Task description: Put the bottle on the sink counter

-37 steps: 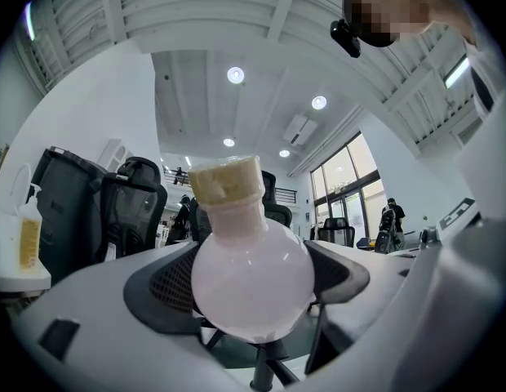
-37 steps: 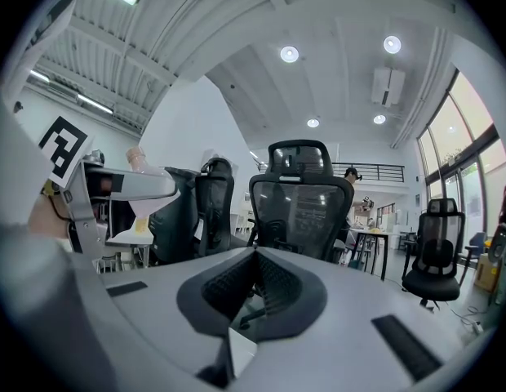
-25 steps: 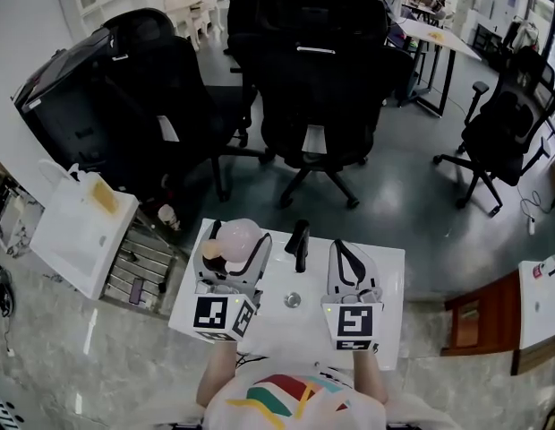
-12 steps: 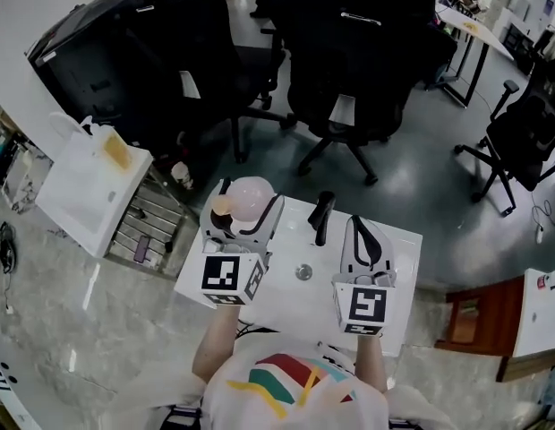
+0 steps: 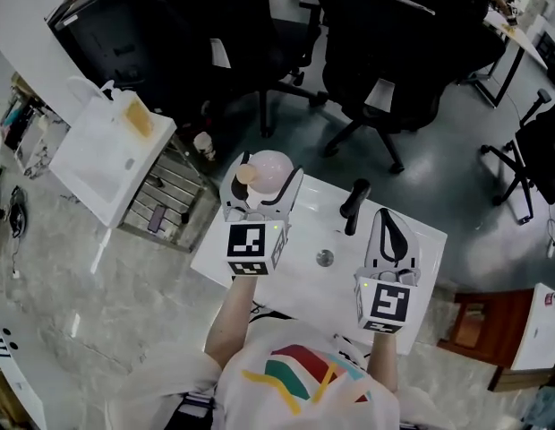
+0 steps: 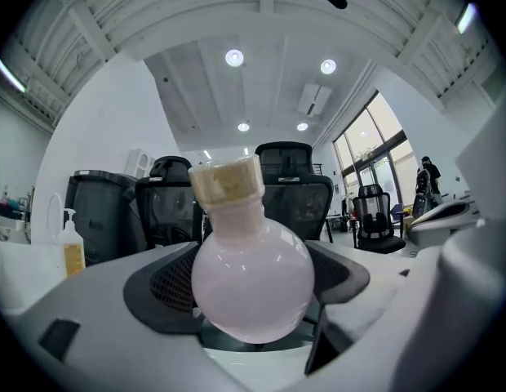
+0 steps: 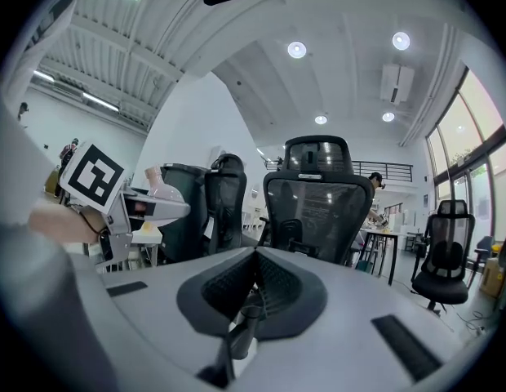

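Left tool [image 5: 260,189] is clamped on the bottle [image 5: 269,169]. In the left gripper view the round pink body [image 6: 251,278] sits squarely between both jaws, with dark pads on each side of it. The neck points up and leans a touch left, ending in a tan cap [image 6: 228,180].

Right tool [image 5: 390,225] has its jaws closed together with nothing between them. In the right gripper view the pads meet in a narrow V [image 7: 254,261].

Both tools are over the white bench [image 5: 300,291], the left one at its far left corner and the right one toward its right side. Can't tell whether the bottle touches the bench surface.

Between the tools, and nearer the right one, there's a round drain [image 5: 324,258]. Just ahead of it is a black tap [image 5: 353,203], which also shows low through the right tool's jaw gap [image 7: 240,336].

Beyond both tools: black office chairs [image 5: 385,56] on a dark glossy floor. Ahead-left of the left tool is a pump bottle [image 6: 70,248].
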`<state>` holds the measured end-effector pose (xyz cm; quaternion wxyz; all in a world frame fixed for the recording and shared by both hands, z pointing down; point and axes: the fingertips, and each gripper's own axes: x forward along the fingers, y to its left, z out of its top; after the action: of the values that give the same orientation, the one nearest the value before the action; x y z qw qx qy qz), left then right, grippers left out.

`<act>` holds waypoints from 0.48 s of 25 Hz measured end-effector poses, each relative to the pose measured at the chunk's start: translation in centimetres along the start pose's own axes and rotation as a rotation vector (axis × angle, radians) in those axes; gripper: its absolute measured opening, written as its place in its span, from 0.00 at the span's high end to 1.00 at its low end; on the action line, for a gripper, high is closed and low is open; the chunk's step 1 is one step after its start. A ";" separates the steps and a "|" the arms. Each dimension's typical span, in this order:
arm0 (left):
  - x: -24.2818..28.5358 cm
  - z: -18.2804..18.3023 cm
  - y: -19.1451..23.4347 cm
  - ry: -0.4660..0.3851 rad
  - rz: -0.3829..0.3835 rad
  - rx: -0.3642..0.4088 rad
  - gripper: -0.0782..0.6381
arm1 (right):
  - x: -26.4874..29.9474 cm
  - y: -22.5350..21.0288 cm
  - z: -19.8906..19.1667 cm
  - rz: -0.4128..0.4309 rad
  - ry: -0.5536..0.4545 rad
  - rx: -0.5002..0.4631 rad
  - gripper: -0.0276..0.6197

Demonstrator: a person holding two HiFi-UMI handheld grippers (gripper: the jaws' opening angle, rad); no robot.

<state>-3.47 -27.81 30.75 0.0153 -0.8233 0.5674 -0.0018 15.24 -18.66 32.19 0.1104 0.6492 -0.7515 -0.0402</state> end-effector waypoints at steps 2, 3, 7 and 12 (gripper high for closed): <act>0.4 -0.8 0.8 0.014 0.018 0.007 0.30 | 0.2 0.4 -0.1 0.005 0.009 -0.006 0.94; 0.6 -1.2 1.2 0.022 0.026 0.011 0.30 | 0.2 0.5 -0.2 0.007 0.013 -0.012 0.94; 1.2 -2.9 2.8 0.058 0.054 0.022 0.30 | 0.3 1.1 -0.6 0.014 0.032 -0.029 0.94; 1.8 -5.4 4.4 0.107 0.067 0.042 0.30 | 0.9 2.0 -1.4 0.030 0.061 -0.015 0.94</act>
<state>-7.06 -31.16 36.04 0.0025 -0.8019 0.5947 -0.0571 13.49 -19.08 34.08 0.1388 0.6379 -0.7571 -0.0246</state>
